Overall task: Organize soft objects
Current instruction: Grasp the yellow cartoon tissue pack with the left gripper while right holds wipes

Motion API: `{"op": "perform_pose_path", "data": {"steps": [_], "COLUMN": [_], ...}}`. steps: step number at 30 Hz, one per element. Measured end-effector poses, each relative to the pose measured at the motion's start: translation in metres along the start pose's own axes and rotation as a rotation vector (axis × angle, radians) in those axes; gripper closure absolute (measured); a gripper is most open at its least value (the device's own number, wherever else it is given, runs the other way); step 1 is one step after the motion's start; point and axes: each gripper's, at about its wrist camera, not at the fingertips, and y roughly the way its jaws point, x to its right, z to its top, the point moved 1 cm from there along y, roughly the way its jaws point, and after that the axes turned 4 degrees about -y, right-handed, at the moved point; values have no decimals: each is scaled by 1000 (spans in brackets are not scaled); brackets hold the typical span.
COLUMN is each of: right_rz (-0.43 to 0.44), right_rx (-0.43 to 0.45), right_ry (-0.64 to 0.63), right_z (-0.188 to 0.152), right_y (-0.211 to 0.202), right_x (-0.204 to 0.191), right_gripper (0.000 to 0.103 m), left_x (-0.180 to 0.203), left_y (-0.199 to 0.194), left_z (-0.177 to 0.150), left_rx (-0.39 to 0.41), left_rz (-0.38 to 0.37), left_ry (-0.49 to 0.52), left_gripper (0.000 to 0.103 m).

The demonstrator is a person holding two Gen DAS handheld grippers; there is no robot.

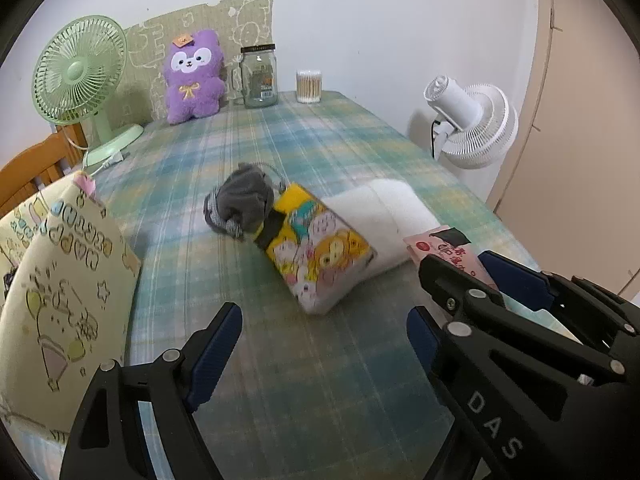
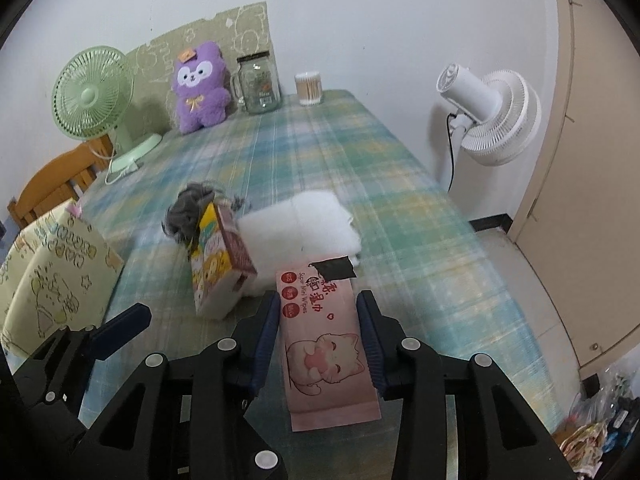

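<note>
A pink wet-wipes pack [image 2: 326,344] lies lengthwise between my right gripper's [image 2: 318,304] fingers, which close on its sides; it also shows in the left wrist view [image 1: 456,256]. A yellow cartoon tissue pack [image 1: 320,248] rests on a folded white cloth [image 1: 384,220] mid-table, with a grey sock bundle [image 1: 240,204] against its far end. In the right wrist view they are the tissue pack [image 2: 216,264], cloth [image 2: 296,232] and sock bundle [image 2: 188,212]. My left gripper [image 1: 324,320] is open and empty, just short of the tissue pack.
A purple plush [image 1: 194,76], glass jar [image 1: 259,76] and cotton-swab tub [image 1: 309,86] stand at the back. A green fan [image 1: 80,80] is back left, a white fan [image 1: 472,120] off the right edge. A cream cartoon pouch [image 1: 60,296] sits left. The plaid tablecloth [image 1: 280,380] covers the table.
</note>
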Motion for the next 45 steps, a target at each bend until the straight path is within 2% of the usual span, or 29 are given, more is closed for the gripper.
{"op": "perform_pose_path", "data": {"steps": [14,30,32,35,40,45], "right_rz": [-15,-16,-13,-17,-11,-12], "right_rx": [60,47,42,34,24,21], "right_ry": [10,3,4,2,7,3], "right_z": [32,46,45,44,41,39], "right_y": [5,29,30,33,34,30], "right_x": [9,4,3,2,0,-2], "right_gripper": [60,60,60,60,60,60], "left_x": [0,-14,-16,-18,-19,-20], "left_y": [15,40,43,47,45,40], "left_z": [26,37,35,32,29,27], "left_rx": [-3,-48,-65,-95,-95,-87], "left_rz": [-34,-11,-22,-43,-53,-55], "left_ry": [-61,-119,-128,-135,-135,-134], "left_gripper": [17,17,20,31,39,42]}}
